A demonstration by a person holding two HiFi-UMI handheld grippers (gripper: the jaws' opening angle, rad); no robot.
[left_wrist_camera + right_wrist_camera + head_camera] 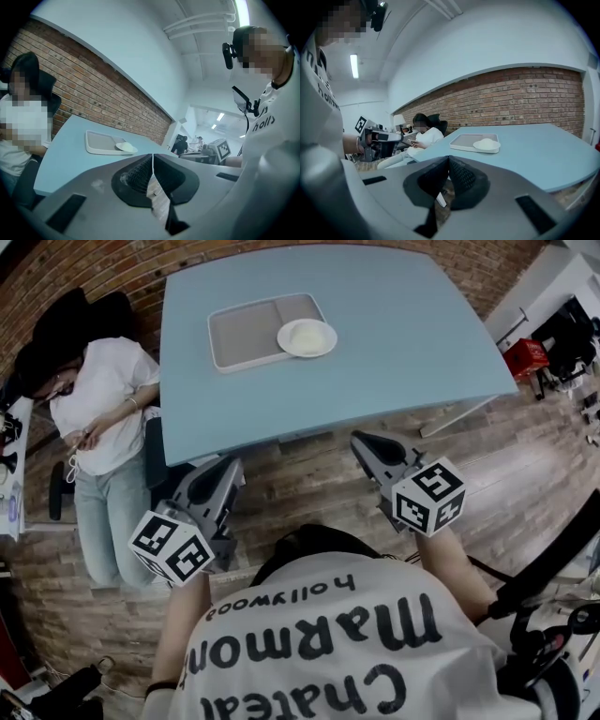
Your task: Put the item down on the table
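Observation:
A white plate (307, 337) with a pale mound on it rests on the right end of a grey tray (246, 331) at the far side of the light blue table (394, 362). Both grippers hang below the table's near edge, over the wooden floor. My left gripper (233, 464) is shut with nothing in it, its jaws pressed together in the left gripper view (152, 158). My right gripper (360, 439) is also shut and empty (449, 160). The tray (100, 143) and plate (486, 145) lie well beyond both.
A person in a white shirt (101, 404) sits in a dark chair at the table's left side. A red crate (526, 356) and dark equipment stand off the right corner. A brick wall runs behind the table.

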